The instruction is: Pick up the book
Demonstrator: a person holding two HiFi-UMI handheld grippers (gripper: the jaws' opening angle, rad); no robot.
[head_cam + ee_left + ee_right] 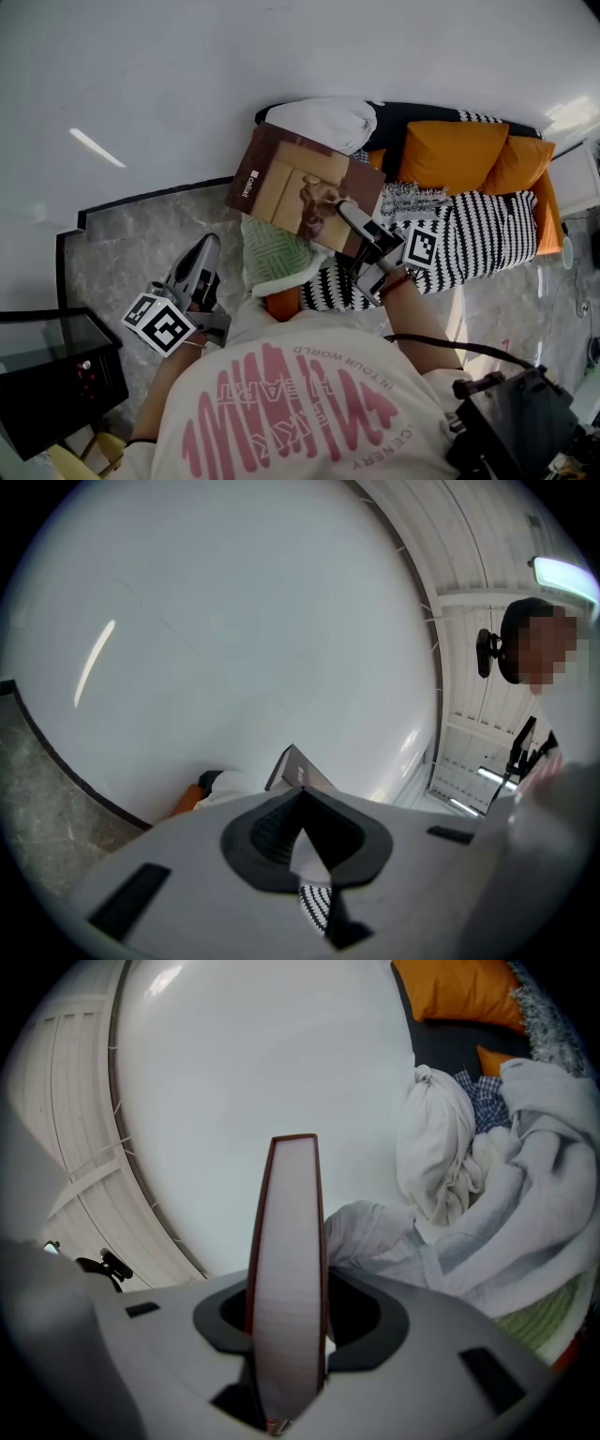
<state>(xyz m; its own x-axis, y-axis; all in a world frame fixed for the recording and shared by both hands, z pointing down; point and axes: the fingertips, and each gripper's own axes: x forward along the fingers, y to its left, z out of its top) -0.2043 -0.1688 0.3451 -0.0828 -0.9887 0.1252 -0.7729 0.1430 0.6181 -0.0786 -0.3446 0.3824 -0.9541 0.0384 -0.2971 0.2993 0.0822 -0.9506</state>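
A brown book (295, 187) with a tan cover picture is held up in the air above the sofa, tilted. My right gripper (361, 230) is shut on its lower right edge. In the right gripper view the book (289, 1260) stands edge-on between the jaws of the right gripper (287, 1312), its pages facing the camera. My left gripper (204, 255) hangs lower left of the book, apart from it, with nothing in it. In its own view the left gripper (300, 794) has its tips together, and a corner of the book (292, 766) shows beyond them.
Below the book the sofa holds orange cushions (450, 155), a black-and-white striped blanket (483, 239), a white cloth bundle (323, 120) and a green patterned cushion (277, 258). A black cabinet (56, 375) stands at the lower left. The wall behind is white.
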